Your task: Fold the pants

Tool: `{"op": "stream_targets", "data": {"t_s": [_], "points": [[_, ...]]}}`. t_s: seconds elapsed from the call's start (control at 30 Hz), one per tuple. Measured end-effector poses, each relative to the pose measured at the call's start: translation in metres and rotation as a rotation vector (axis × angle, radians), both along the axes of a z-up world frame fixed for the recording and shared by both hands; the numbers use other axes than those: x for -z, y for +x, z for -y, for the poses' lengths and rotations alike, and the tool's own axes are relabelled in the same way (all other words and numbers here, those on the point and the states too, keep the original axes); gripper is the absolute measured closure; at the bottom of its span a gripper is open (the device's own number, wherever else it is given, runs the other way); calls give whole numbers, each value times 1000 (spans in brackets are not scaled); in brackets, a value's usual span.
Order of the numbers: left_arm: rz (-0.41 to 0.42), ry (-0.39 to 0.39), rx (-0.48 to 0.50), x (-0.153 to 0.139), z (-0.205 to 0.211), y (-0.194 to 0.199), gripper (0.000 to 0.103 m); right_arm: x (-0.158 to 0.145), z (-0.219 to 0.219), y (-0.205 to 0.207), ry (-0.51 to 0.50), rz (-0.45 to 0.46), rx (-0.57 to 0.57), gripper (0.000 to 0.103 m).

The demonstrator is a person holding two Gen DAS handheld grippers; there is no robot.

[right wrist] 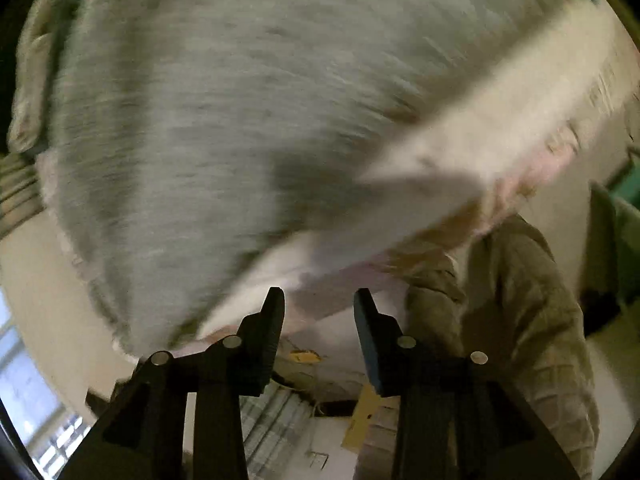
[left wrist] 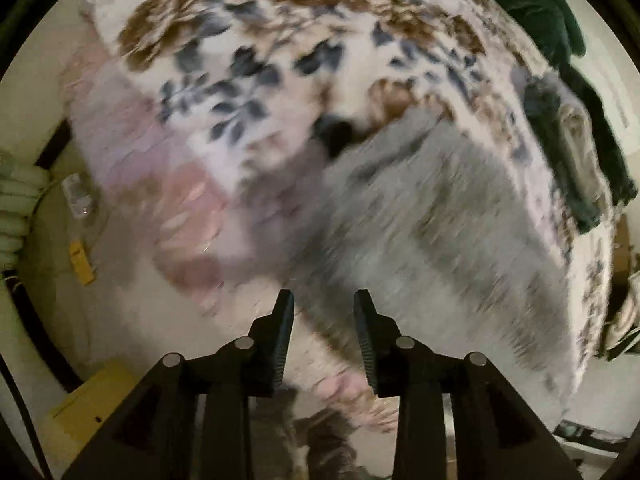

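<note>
Grey pants [left wrist: 432, 216] lie spread on a floral blanket [left wrist: 248, 60], blurred in both views. My left gripper [left wrist: 324, 294] hovers over the near edge of the pants, its jaws apart with nothing between them. The right wrist view is mostly filled by the same grey pants [right wrist: 208, 100]. My right gripper [right wrist: 319, 291] is just off their lower edge, also open and holding nothing. A pale strip of fabric [right wrist: 500, 120] runs diagonally beside the pants.
A pink patch of bedding [left wrist: 132, 136] lies at the left and a dark green garment [left wrist: 540, 4] at the top right. A yellow cardboard box [left wrist: 88, 396] sits low on the left. A person's olive quilted sleeve [right wrist: 520, 300] is to the right.
</note>
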State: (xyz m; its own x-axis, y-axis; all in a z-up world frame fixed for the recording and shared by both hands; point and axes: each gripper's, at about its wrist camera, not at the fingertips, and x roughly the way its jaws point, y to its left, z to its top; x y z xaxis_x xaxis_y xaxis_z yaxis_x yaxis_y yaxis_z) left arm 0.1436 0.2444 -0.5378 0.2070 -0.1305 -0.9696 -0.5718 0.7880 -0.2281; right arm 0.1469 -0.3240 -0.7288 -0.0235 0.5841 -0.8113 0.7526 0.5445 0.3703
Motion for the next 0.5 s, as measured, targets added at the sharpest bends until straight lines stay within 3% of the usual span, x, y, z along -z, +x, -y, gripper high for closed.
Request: {"op": "stream_targets", "data": {"t_s": [0.1,0.23,0.33,0.5], "points": [[-84,20,34,22,14,-13,75,5,-1,16,-51,43,23,64],[-118,-19,50,46,33,-2,75,-20,12,56,-136,174,17,64],[-119,-49,68,56,45,12,75,-10,21,71,-129,79,12,64],[-135,-94,44,69,52,30,75,4,42,56,-77,-85,115,64]]}}
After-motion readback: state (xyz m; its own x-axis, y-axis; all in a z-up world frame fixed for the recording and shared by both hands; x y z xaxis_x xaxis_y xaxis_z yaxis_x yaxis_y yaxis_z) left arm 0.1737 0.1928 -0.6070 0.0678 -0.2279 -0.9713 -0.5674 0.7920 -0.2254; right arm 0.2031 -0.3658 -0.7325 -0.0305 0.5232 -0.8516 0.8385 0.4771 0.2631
